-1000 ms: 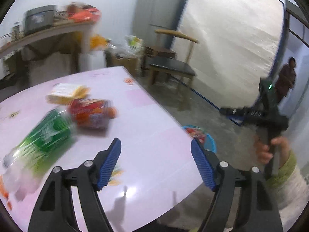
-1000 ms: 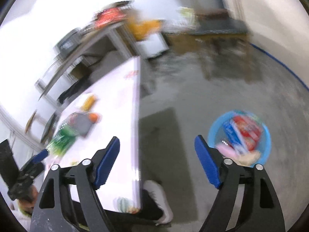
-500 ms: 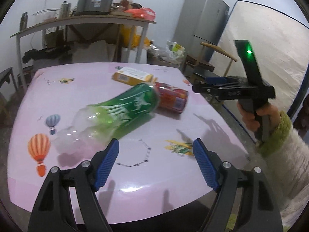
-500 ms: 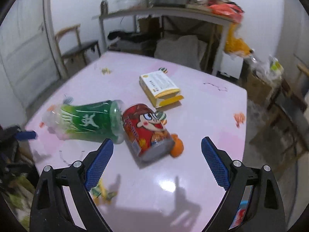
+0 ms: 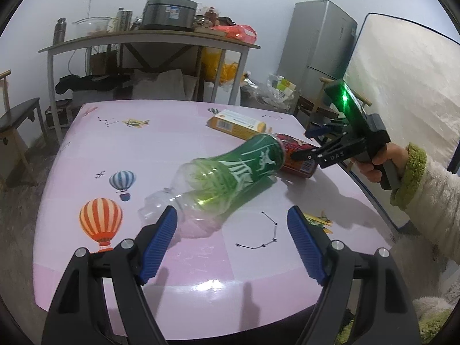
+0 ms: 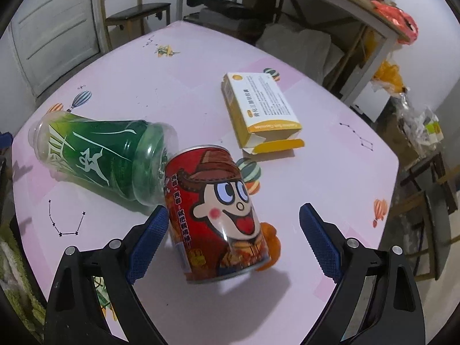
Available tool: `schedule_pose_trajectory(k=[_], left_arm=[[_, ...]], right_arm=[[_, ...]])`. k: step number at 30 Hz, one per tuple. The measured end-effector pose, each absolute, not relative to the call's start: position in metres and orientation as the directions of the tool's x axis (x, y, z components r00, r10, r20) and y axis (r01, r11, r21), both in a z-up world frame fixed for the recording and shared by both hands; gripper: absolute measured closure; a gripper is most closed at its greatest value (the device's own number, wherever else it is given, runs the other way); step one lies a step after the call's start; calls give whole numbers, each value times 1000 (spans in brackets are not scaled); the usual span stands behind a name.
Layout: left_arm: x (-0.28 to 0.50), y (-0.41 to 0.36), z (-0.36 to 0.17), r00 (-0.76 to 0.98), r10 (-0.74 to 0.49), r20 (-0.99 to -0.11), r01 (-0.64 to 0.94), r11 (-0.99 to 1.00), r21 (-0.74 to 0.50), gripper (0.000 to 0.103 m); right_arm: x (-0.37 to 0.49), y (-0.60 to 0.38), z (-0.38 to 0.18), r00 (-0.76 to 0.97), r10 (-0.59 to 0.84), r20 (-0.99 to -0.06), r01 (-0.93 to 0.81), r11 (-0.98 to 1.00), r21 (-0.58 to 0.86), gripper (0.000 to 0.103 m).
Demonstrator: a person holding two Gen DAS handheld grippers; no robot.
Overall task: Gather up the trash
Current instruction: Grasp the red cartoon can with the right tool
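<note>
A crushed green plastic bottle (image 5: 230, 175) (image 6: 97, 155) lies on its side on the pink table (image 5: 143, 132) (image 6: 201, 57). Its base rests against a red cartoon can (image 5: 299, 166) (image 6: 218, 212), also lying down. Behind them is an opened yellow-and-white carton (image 5: 238, 122) (image 6: 261, 103). My left gripper (image 5: 231, 215) is open just short of the bottle's neck end. My right gripper (image 6: 233, 211) (image 5: 304, 143) hangs open over the can, which lies between its fingers; the pads do not press it. A small orange scrap (image 6: 270, 241) touches the can.
A person's hand and fleecy sleeve (image 5: 417, 184) hold the right gripper at the table's right edge. Beyond the table stand a work table with a rice cooker (image 5: 169, 14), a fridge (image 5: 319, 51), a wooden chair (image 6: 138, 8) and a leaning mattress (image 5: 402, 86).
Both grippers swung from facing the floor and the blue basin back to the table. The right one closed in over the red can; the left came nearer the bottle.
</note>
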State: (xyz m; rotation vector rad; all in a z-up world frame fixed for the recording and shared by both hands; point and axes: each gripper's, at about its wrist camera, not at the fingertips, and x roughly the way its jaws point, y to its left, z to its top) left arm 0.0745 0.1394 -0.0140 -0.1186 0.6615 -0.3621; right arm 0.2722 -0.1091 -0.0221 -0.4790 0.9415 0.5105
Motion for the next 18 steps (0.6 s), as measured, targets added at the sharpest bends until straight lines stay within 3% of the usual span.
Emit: schedule_pose_trajectory(k=[3,8,18], left_arm=[[77,144,-14,743,-353,-569,269,935,-229,26],[75,152,-12,757,-357,-547,246,932,-268,26],[71,163,-10,769,-363,-525,239,926,-291,26]], right_arm=[[274,-105,-25,475,208,-855,-611,778,-151,19],[269,-90,-31,451,191,-872,-623,767,-154,39],[253,-85,-32,477,121,-871,-557,808,-193,40]])
